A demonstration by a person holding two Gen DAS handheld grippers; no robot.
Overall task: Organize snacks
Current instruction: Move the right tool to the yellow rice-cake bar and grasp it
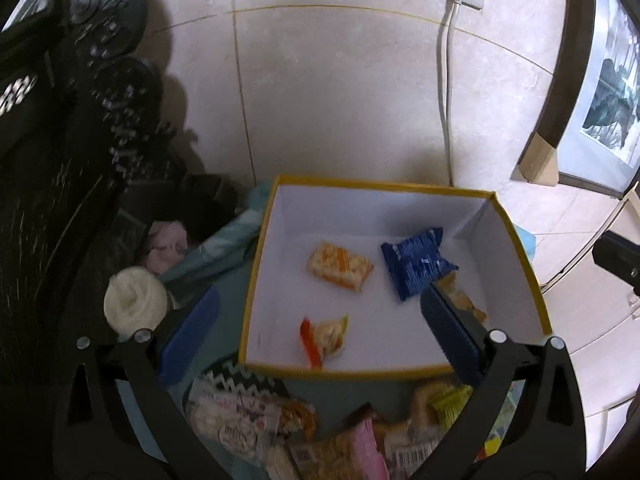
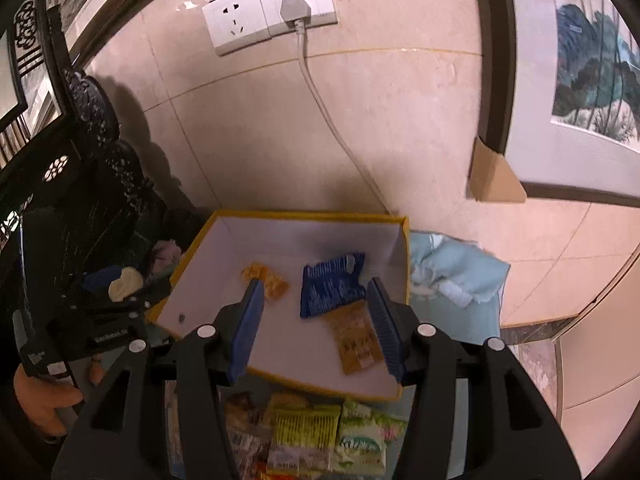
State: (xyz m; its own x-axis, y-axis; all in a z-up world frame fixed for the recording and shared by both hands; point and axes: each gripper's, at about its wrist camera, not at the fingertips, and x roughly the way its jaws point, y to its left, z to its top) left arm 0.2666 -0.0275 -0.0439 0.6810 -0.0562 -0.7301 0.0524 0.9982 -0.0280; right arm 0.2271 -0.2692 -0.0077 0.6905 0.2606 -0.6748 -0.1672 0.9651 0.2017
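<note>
Yellow-rimmed white box [image 1: 516, 240] standing open on a teal-covered tabletop [image 1: 228, 292], far wall close to the tiled wall at 12 o'clock. Inside, wide bare white floor around four packets: orange-and-white cracker packet [image 1: 340, 271] at centre, blue packet [image 1: 416, 262] toward 2 o'clock, small packet with a red end [image 1: 324, 338] near the 6 o'clock wall, tan packet [image 2: 358, 338] just beside the blue one, partly behind a claw finger in the left wrist view.

Left claw [image 1: 320, 332] released, blue pads spread wide, one outside the box's 9 o'clock wall and one inside at 4 o'clock; nothing gripped. Right claw [image 2: 316, 324] partly spread above the box, pads clear of the blue and tan packets beneath; nothing gripped.

Loose pile of snack packets [image 1: 320, 436] on the tabletop at 6 o'clock, just outside the near wall; a green-yellow packet [image 2: 304, 424] and a pale green one [image 2: 362, 440] among them, a barcode showing, printing too blurred to read.

At 9 o'clock, dark carved furniture [image 1: 60, 200] crowding the box, with a cream roll [image 1: 136, 302] and pink cloth [image 1: 168, 246] between. Crumpled light blue cloth [image 2: 456, 268] at 3 o'clock. White wall sockets [image 2: 268, 8] at 12 o'clock, grey plug's cord [image 2: 332, 120] dropping behind the box. Framed painting [image 2: 592, 60] at 2 o'clock.
</note>
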